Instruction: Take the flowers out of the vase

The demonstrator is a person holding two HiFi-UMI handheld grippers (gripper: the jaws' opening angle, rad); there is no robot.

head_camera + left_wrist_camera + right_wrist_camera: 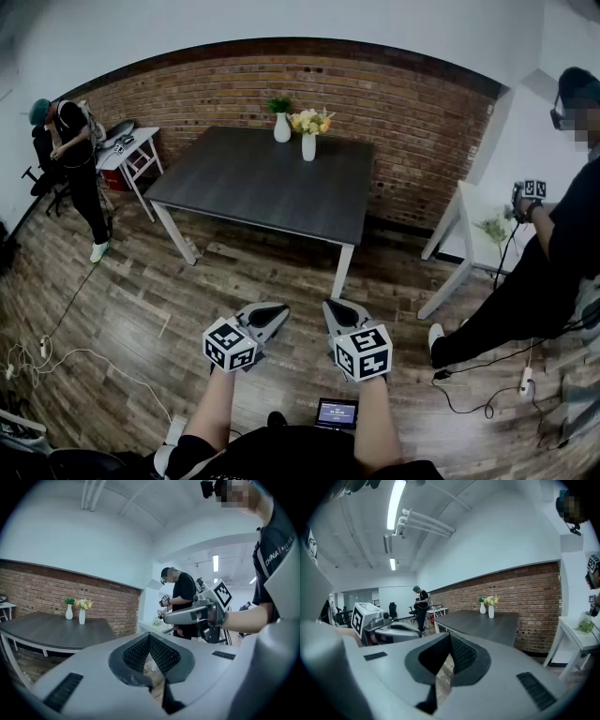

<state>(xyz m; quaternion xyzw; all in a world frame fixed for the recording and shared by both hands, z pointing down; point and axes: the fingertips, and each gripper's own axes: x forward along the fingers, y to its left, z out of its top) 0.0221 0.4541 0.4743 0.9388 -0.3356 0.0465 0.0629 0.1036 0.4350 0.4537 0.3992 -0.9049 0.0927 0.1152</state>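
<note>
Yellow and white flowers [311, 120] stand in a slim white vase [308, 147] at the far edge of a dark grey table [267, 183], against the brick wall. A rounder white vase [282, 129] with a green plant stands just left of it. Both grippers hover low over the wooden floor, well short of the table. My left gripper [278, 312] is shut and empty. My right gripper [334, 310] is shut and empty too. The flowers [84, 604] show small and far off in the left gripper view, and the flowers [491, 600] likewise in the right gripper view.
A person [75, 159] stands at the left by a small white table [131, 150]. Another person [548, 244] with a gripper stands at the right beside a white side table [469, 220]. Cables [56, 361] lie on the floor at the left and right.
</note>
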